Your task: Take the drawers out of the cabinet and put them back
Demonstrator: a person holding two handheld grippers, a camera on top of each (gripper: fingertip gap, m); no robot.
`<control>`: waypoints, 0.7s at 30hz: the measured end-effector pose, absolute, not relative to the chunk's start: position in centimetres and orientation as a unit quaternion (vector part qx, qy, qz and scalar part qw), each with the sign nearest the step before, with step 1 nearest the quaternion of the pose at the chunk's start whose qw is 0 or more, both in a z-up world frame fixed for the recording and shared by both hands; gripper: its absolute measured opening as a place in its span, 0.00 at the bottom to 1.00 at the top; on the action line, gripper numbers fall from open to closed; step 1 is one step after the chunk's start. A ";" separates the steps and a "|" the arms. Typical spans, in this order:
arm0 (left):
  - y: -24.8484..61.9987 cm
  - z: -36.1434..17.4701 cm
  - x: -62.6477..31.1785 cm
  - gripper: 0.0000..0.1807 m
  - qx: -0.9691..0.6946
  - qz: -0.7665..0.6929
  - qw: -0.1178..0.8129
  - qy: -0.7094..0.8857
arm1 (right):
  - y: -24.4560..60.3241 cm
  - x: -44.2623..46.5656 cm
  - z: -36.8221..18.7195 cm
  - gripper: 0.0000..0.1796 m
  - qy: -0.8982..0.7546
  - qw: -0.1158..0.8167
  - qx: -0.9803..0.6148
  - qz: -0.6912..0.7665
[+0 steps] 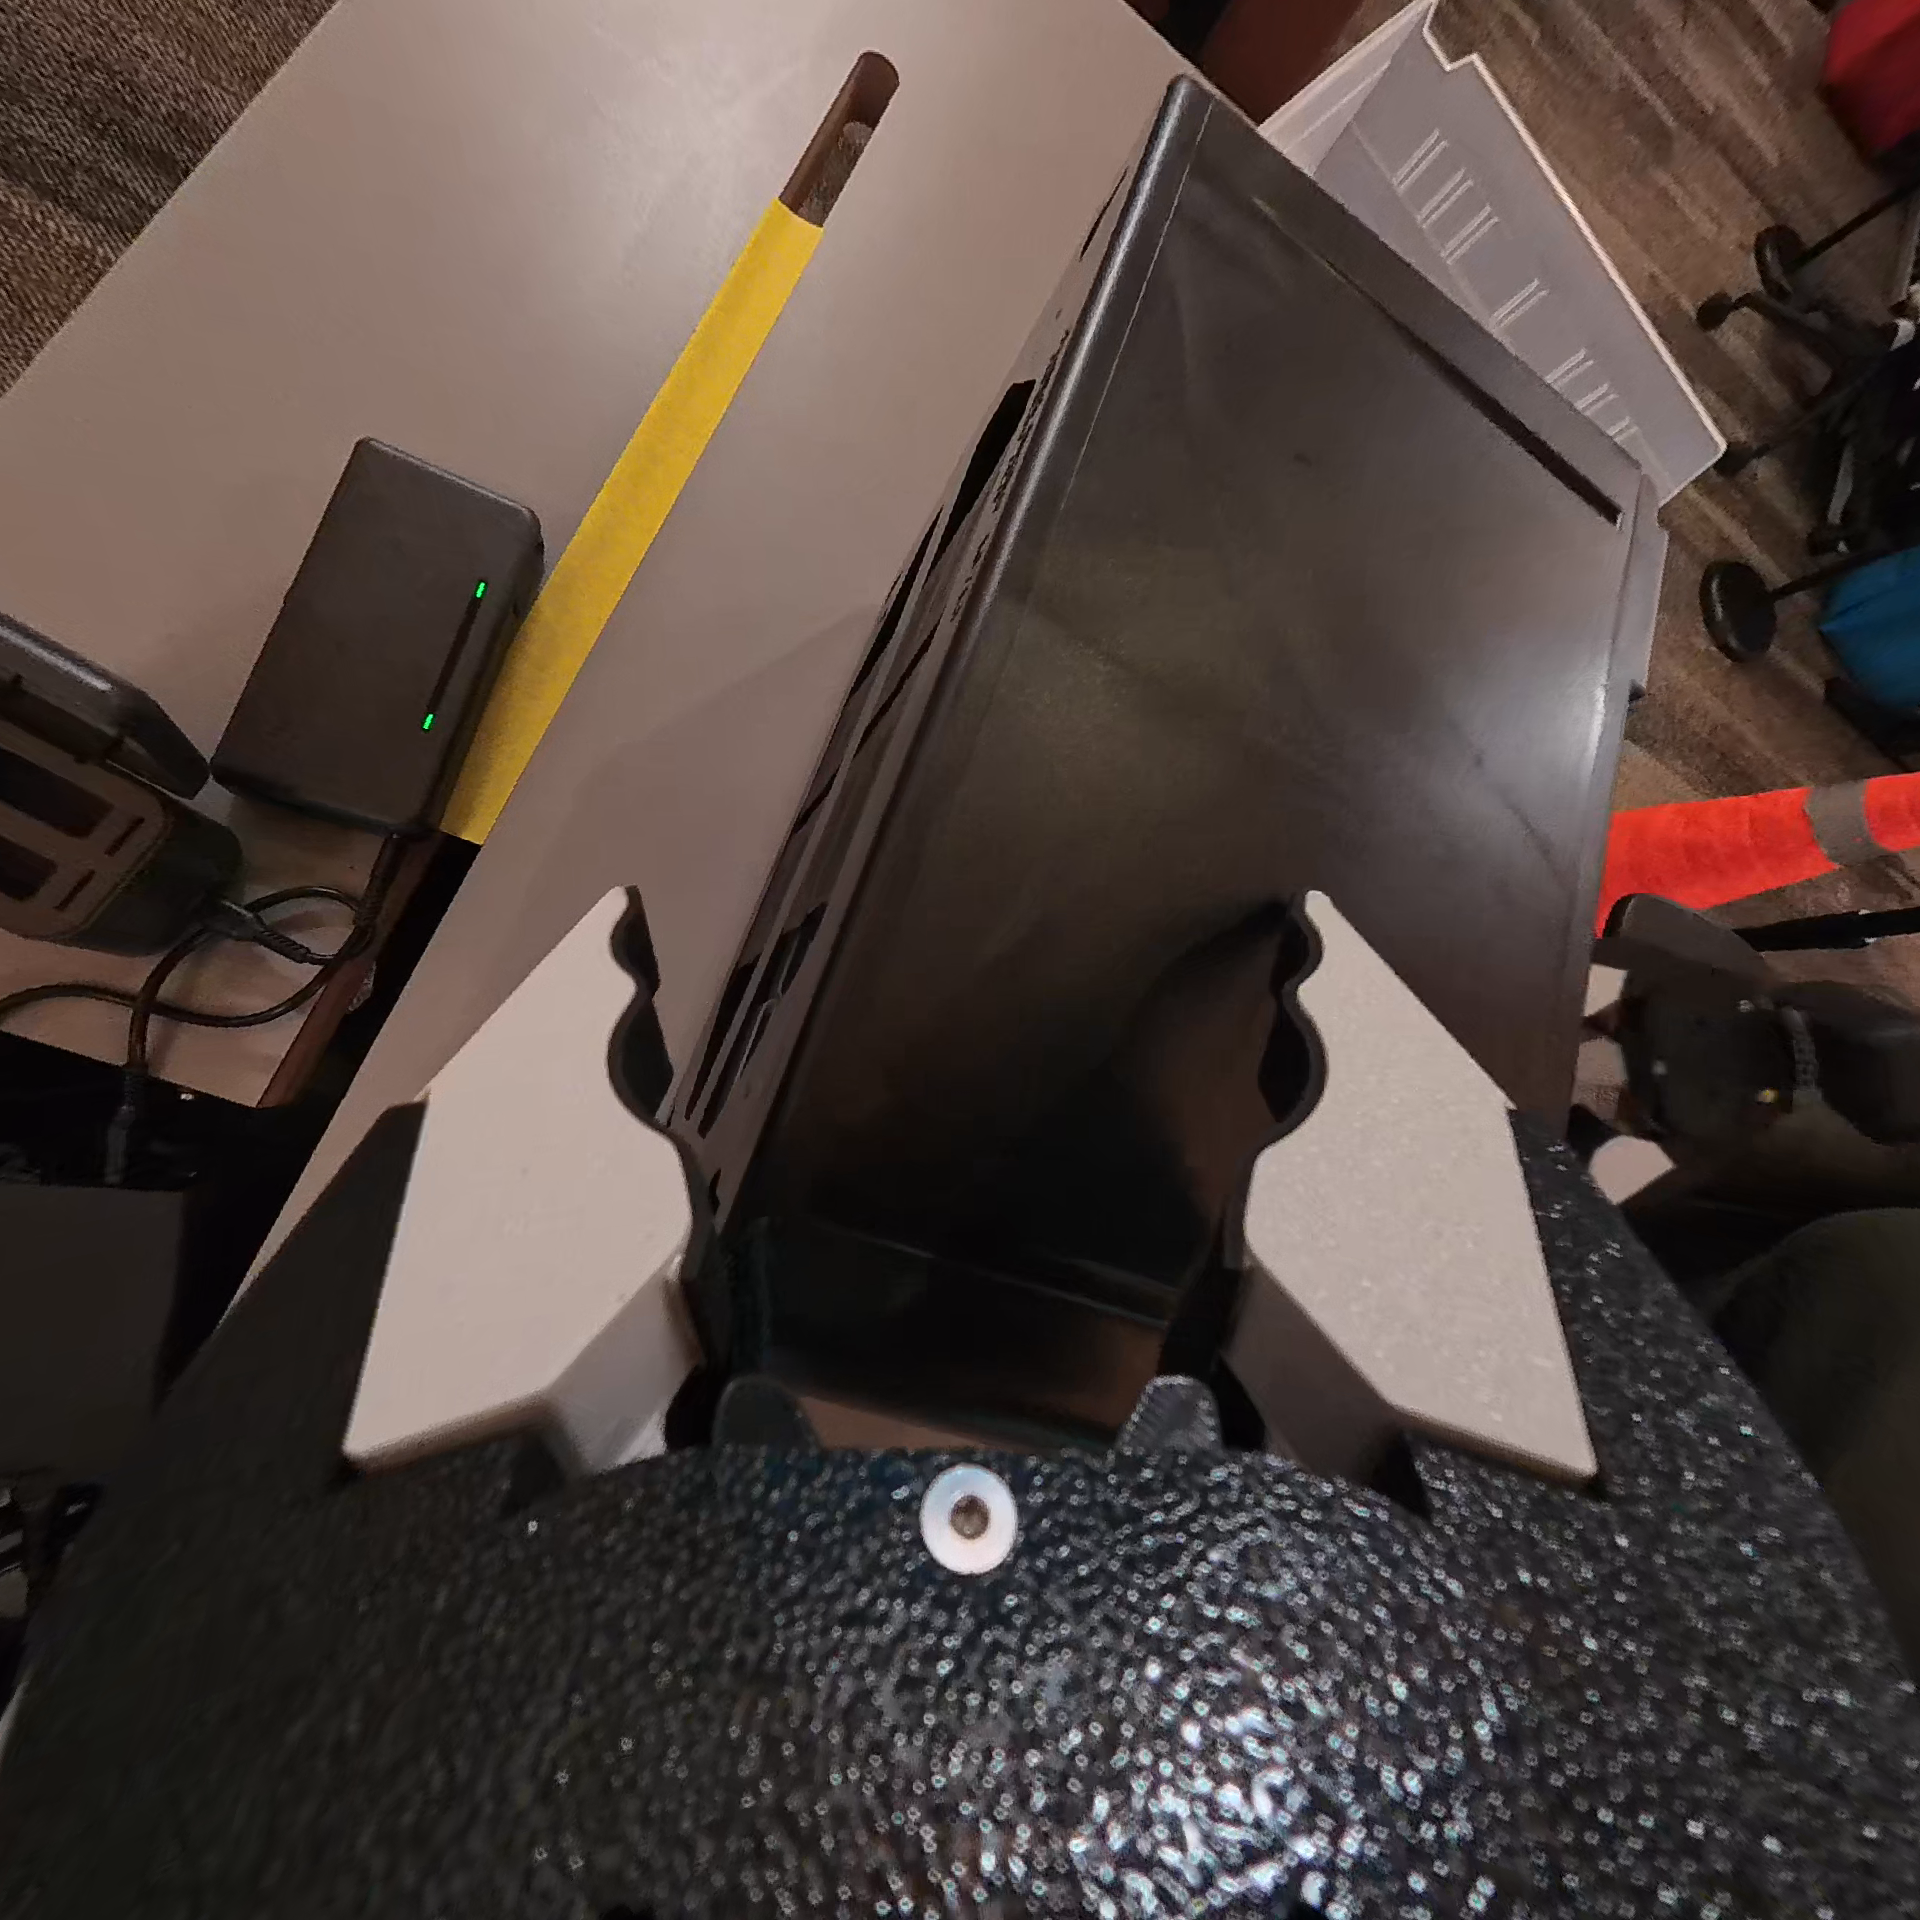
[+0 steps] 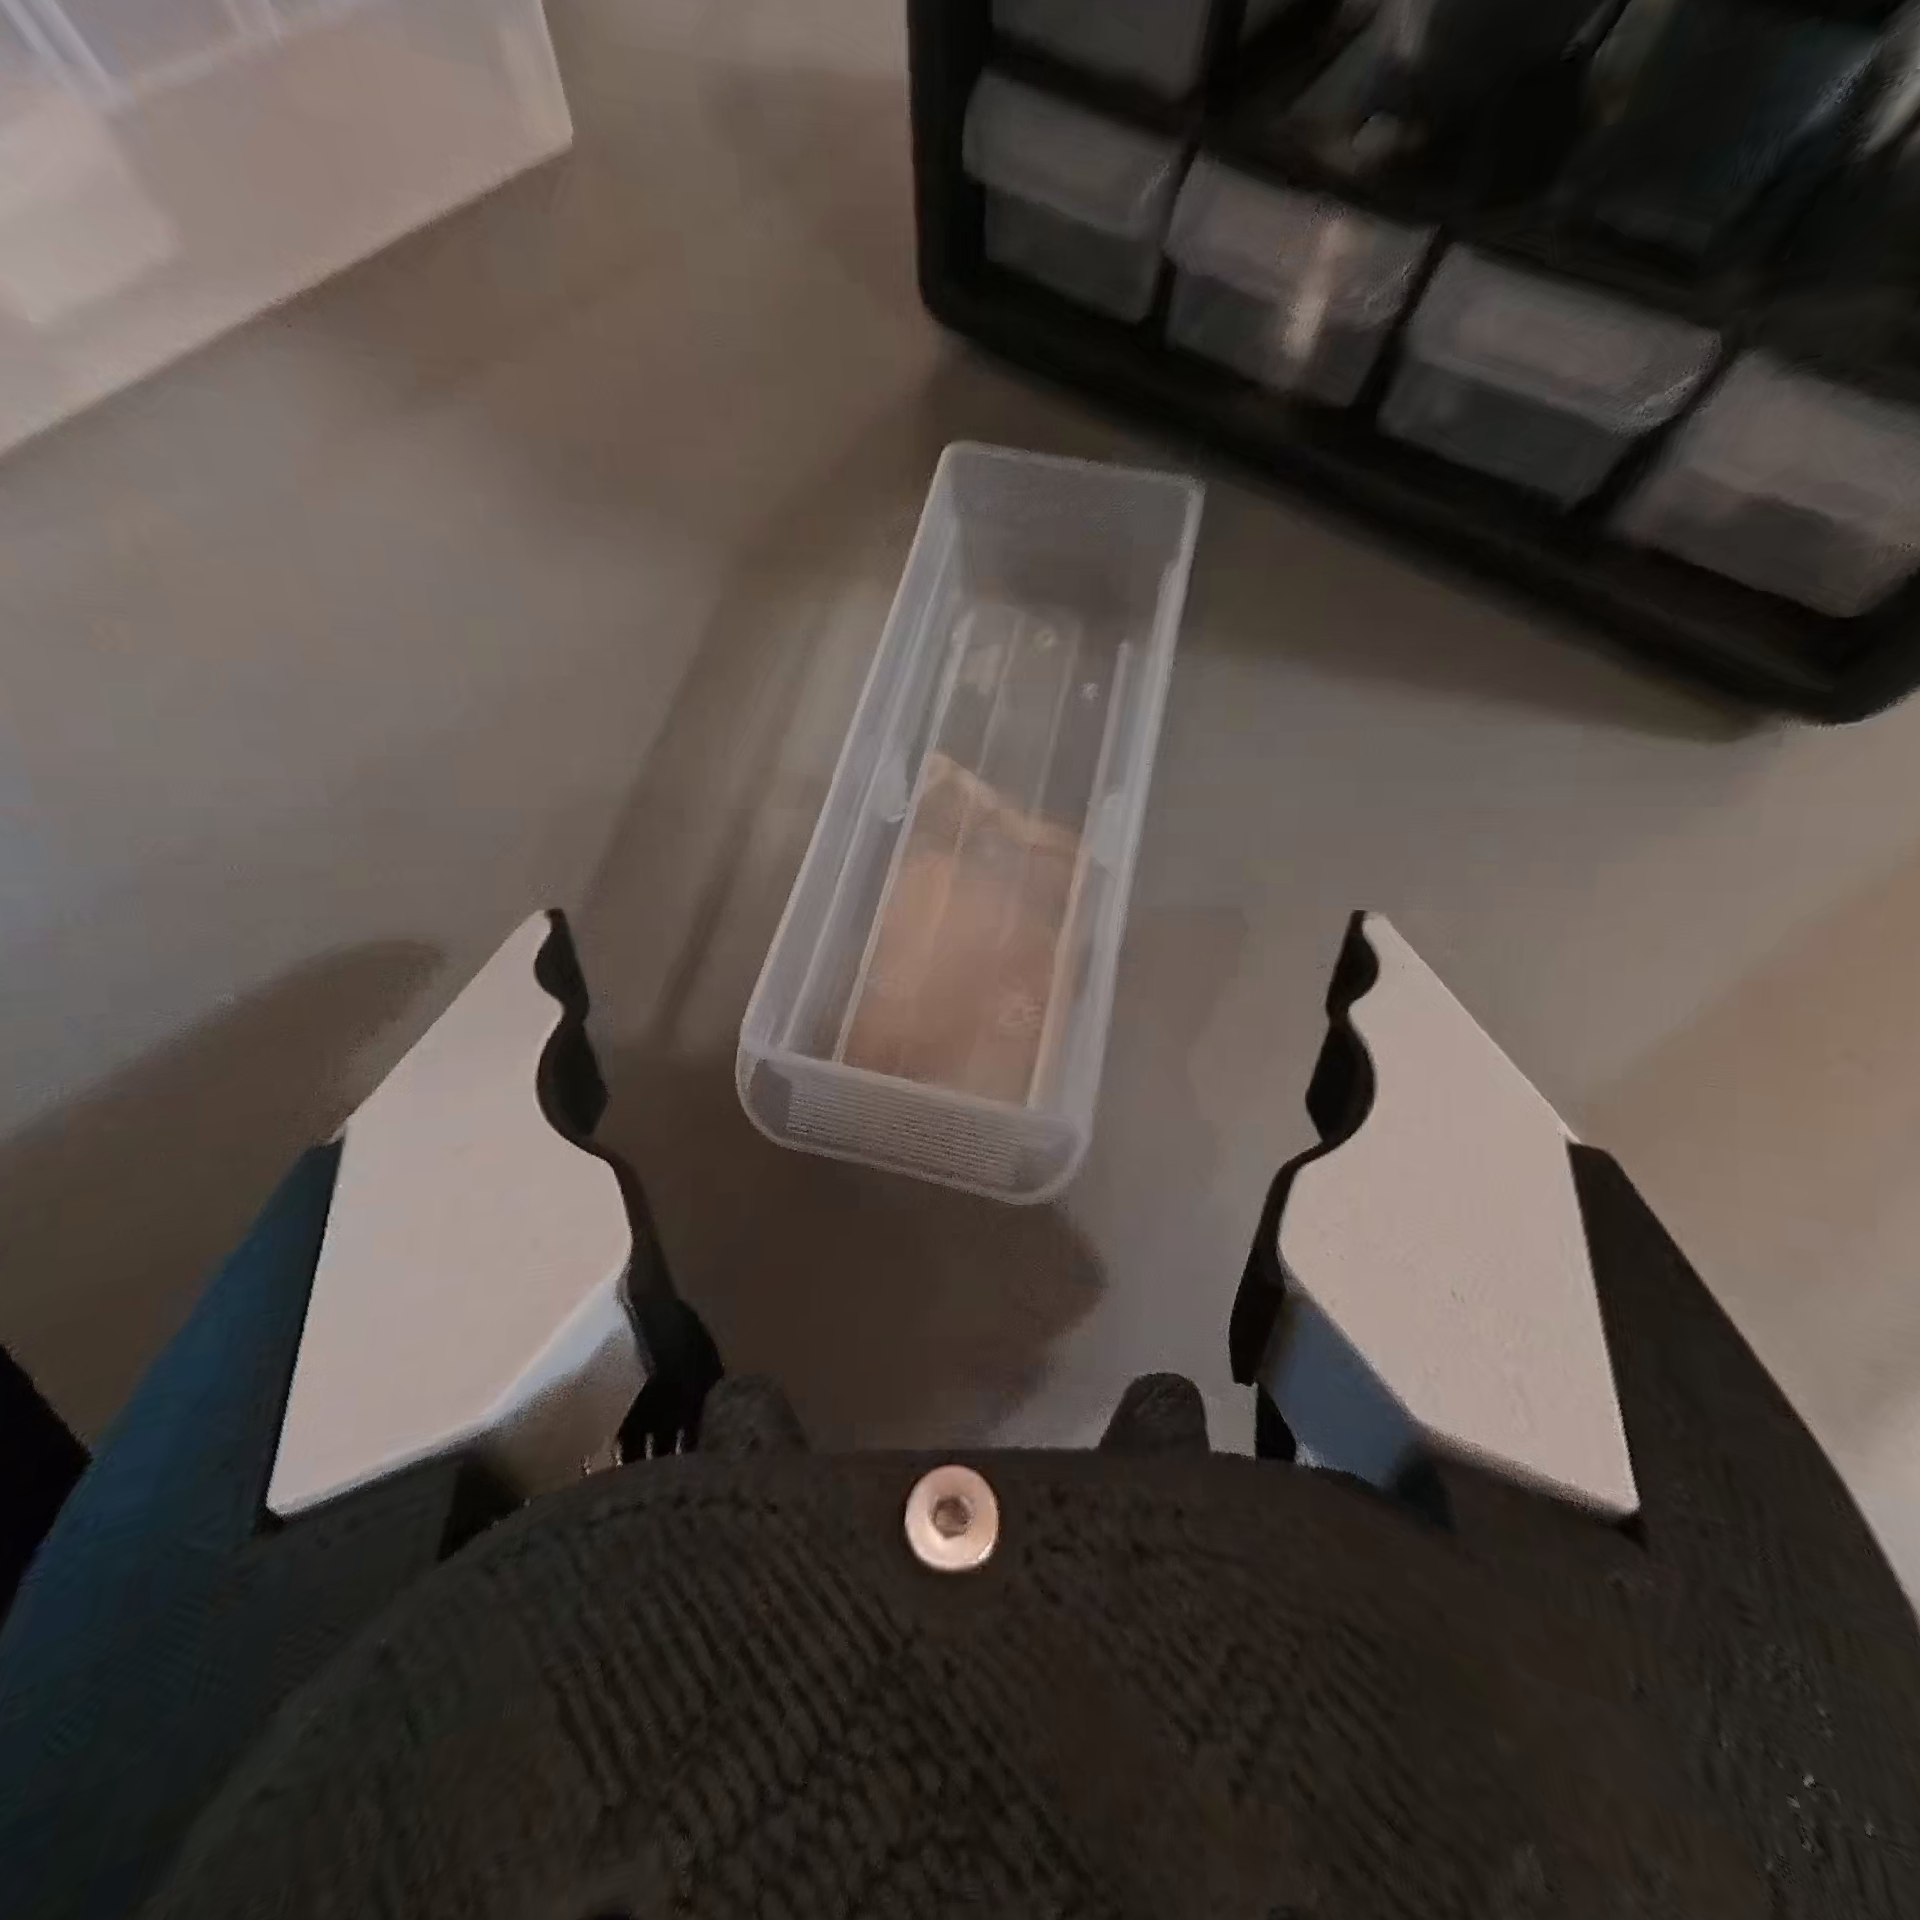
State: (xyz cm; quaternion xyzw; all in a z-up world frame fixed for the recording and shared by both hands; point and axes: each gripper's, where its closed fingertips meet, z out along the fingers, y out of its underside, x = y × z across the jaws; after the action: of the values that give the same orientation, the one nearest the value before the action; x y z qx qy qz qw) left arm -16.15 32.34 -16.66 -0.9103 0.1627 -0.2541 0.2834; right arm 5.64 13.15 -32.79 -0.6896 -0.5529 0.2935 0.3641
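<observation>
Here, left gripper (image 1: pixel 961 1029) clamping black cabinet (image 1: pixel 1247 675), clear drawer (image 2: pixel 977 831) on table (image 2: pixel 416 623)

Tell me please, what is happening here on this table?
A person works with two hand-held tongs on a small black cabinet of clear drawers. The left tongs are closed around the cabinet's corner, steadying it. One drawer is already out and lies on the table in front of the cabinet, with something brownish inside. The right tongs are open, just short of that drawer.
</observation>
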 end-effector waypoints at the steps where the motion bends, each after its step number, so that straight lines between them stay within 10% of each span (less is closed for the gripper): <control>1: 32.3 -16.7 -16.1 0.65 -0.909 -0.256 0.286 0.162 | 12.7 5.4 -33.7 0.76 -0.562 0.337 -0.696 0.292; 5: 32.2 -16.6 -16.0 0.64 -0.905 -0.258 0.296 0.163 | 12.3 5.1 -35.1 0.45 -0.586 0.308 -0.704 0.257; 21: 30.3 -16.2 -15.1 0.58 -0.891 -0.276 0.333 0.140 | 16.3 2.2 -26.5 0.43 -0.483 0.458 -0.662 0.345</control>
State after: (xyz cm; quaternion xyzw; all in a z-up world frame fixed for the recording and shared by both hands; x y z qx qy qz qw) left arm -15.09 30.29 -16.22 -0.8905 0.1402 -0.2765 0.3330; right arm 2.16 16.33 -26.49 -0.6617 -0.4830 0.3446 0.4583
